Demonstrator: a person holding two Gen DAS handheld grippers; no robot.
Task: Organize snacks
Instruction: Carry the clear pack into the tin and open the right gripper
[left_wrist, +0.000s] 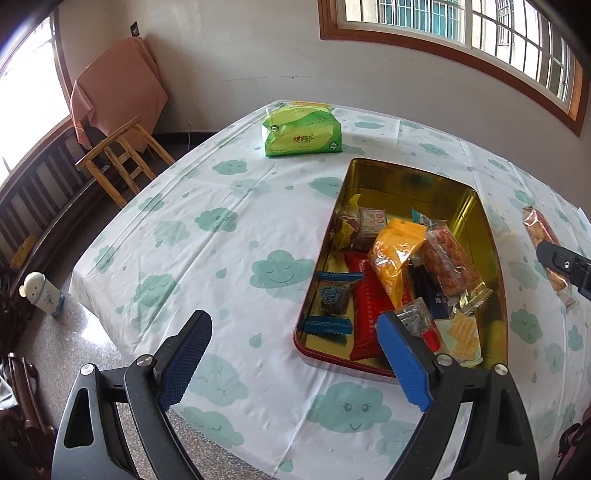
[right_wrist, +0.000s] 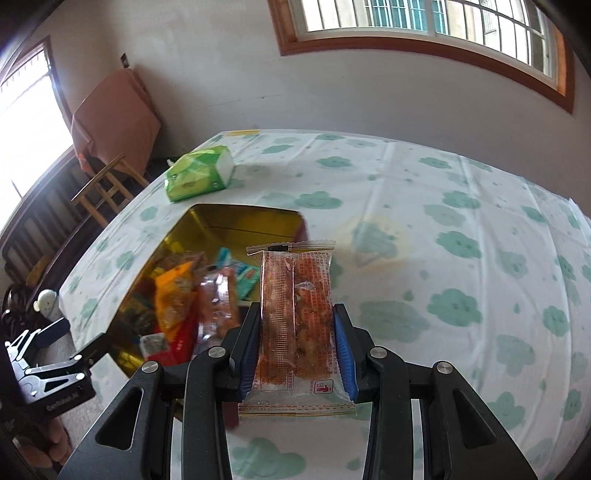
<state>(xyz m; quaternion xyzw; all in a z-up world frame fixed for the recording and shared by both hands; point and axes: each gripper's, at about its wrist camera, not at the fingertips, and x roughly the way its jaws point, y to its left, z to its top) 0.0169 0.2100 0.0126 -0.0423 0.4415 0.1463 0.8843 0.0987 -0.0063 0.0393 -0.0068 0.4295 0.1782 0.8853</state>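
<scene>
The right wrist view shows the right gripper (right_wrist: 298, 345) clamped on a clear-wrapped orange snack bar (right_wrist: 295, 314), held above the table (right_wrist: 443, 206) beside the gold tin (right_wrist: 236, 221). Only the left wrist view shows the left gripper (left_wrist: 291, 354) with jaws spread and empty at the tin's near corner, and sharply shows the packets inside, such as the blue packet (left_wrist: 330, 295). A green tissue pack (left_wrist: 301, 131) lies toward the table's far edge

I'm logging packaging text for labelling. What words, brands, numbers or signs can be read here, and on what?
"GenRobot.AI": on the left gripper body, right wrist view.
Litter-bin pictogram: on the clear-wrapped snack bar clamped in the right gripper.
Green tissue pack: logo characters too blurred to read.
Snack packets in the gold tin: print too small or blurred.
</scene>
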